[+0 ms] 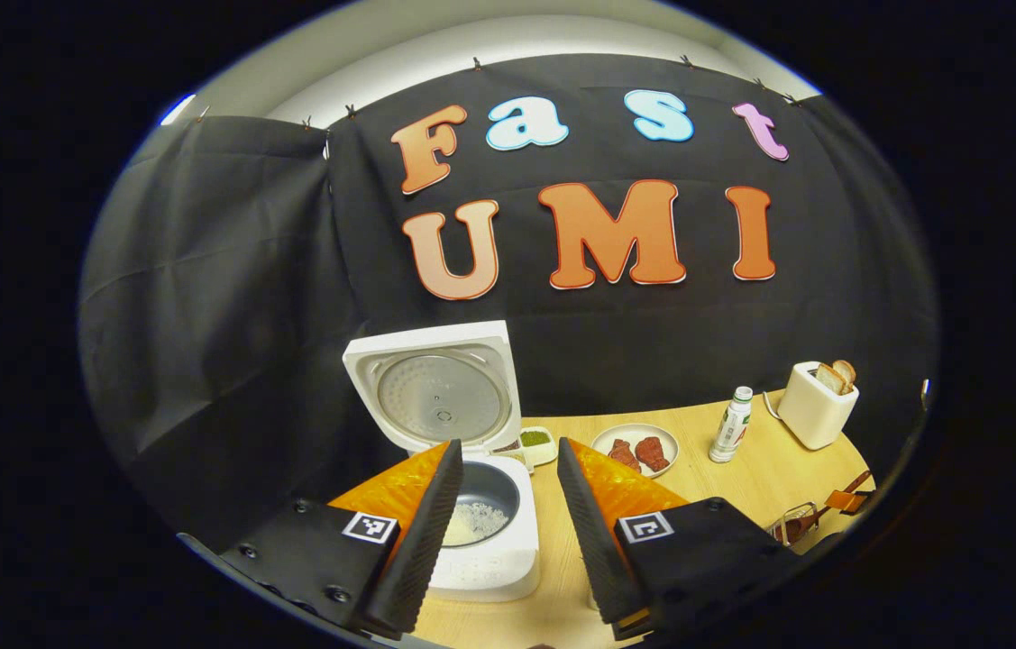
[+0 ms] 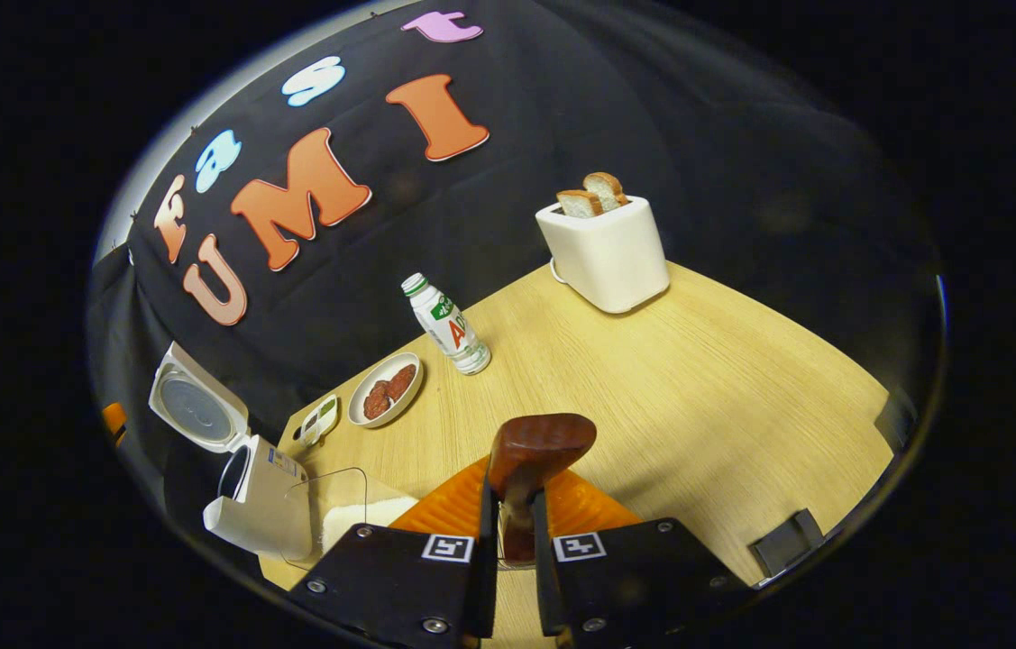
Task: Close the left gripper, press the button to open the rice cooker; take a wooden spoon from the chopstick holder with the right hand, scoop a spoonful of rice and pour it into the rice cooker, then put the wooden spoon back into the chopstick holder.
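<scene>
The white rice cooker (image 1: 480, 559) stands open on the wooden table, its lid (image 1: 435, 388) upright. A little white rice lies in its pot (image 1: 476, 521). My left gripper (image 1: 508, 446) hovers above and in front of it, open, with nothing between the fingers. My right gripper (image 2: 514, 496) is shut on the handle of a dark wooden spoon (image 2: 539, 446), whose bowl sticks up past the fingertips, over the table. I see no rice on it. In the right gripper view the rice cooker (image 2: 260, 496) sits far left, beside a clear container (image 2: 336, 514) of rice.
Behind the cooker are a small dish of green stuff (image 1: 536, 441), a plate of red meat pieces (image 1: 636, 448), a white bottle (image 1: 731, 424) and a white toaster (image 1: 819, 404) with bread. A dark clamp (image 2: 782, 541) sits on the table's near edge. Bare tabletop (image 2: 697, 388) lies ahead of the spoon.
</scene>
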Tool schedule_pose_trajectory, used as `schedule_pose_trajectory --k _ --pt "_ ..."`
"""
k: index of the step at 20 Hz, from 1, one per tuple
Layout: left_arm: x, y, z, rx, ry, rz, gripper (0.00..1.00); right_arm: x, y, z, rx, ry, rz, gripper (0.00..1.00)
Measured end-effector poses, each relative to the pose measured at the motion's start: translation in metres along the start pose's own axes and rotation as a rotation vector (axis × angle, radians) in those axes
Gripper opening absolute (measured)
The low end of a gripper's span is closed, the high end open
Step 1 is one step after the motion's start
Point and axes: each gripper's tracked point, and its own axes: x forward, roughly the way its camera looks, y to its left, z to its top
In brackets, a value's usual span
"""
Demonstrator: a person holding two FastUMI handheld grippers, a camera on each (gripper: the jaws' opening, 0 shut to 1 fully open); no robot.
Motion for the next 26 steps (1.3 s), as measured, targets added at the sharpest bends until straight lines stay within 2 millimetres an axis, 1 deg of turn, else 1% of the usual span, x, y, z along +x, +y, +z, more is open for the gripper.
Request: schedule_pose_trajectory --k 2,3,4,6,9,10,11,12,14,15,16,18,19,20,21,22,23,24,26 --pt "0.002 0.000 0.003 0.010 -0.012 -0.024 0.75 0.000 -0.003 0.001 0.018 0.009 -0.032 0.14" --pt "0.005 0.000 0.004 0.011 -0.019 -0.036 0.75 -0.002 0.000 0.003 0.027 0.012 -0.038 0.11" --pt "0.006 0.001 0.005 0.010 -0.026 -0.045 0.75 -0.005 0.003 0.010 0.024 -0.004 -0.039 0.11" --pt "0.008 0.008 0.008 0.000 -0.039 -0.052 0.75 -0.015 0.014 0.030 0.017 -0.054 -0.033 0.11" --pt "0.011 0.017 0.008 -0.058 -0.047 -0.077 0.76 -0.035 0.037 0.057 -0.002 -0.119 -0.005 0.11" --pt "0.013 0.022 0.009 -0.074 -0.055 -0.077 0.77 -0.038 0.044 0.066 -0.007 -0.138 0.007 0.11" --pt "0.014 0.027 0.008 -0.078 -0.064 -0.075 0.83 -0.047 0.053 0.071 -0.009 -0.149 0.025 0.11" --pt "0.015 0.033 0.007 -0.072 -0.070 -0.061 0.92 -0.053 0.062 0.077 -0.004 -0.159 0.042 0.11" --pt "0.018 0.048 0.002 -0.062 -0.069 -0.036 0.92 -0.059 0.084 0.081 0.008 -0.161 0.075 0.11" --pt "0.018 0.054 -0.002 -0.066 -0.065 -0.028 0.92 -0.060 0.096 0.079 0.012 -0.152 0.100 0.10" --pt "0.018 0.060 -0.006 -0.075 -0.060 -0.024 0.96 -0.061 0.110 0.075 0.019 -0.137 0.130 0.11" --pt "0.018 0.073 -0.015 -0.091 -0.047 -0.011 0.96 -0.057 0.135 0.068 0.040 -0.107 0.176 0.11" --pt "0.018 0.081 -0.019 -0.095 -0.041 -0.001 0.92 -0.054 0.144 0.061 0.035 -0.095 0.186 0.11" --pt "0.019 0.090 -0.022 -0.099 -0.037 0.012 0.96 -0.050 0.152 0.054 0.016 -0.083 0.188 0.11" --pt "0.019 0.098 -0.027 -0.104 -0.032 0.024 0.92 -0.048 0.159 0.045 -0.011 -0.067 0.191 0.11" --pt "0.019 0.106 -0.031 -0.110 -0.026 0.035 0.96 -0.047 0.168 0.037 -0.044 -0.054 0.198 0.11" --pt "0.020 0.114 -0.037 -0.116 -0.017 0.044 0.96 -0.046 0.177 0.027 -0.079 -0.042 0.205 0.11" --pt "0.020 0.120 -0.043 -0.121 -0.007 0.051 0.92 -0.044 0.186 0.019 -0.114 -0.031 0.207 0.11" --pt "0.021 0.131 -0.051 -0.124 0.011 0.062 0.92 -0.035 0.197 0.001 -0.196 -0.026 0.194 0.11"
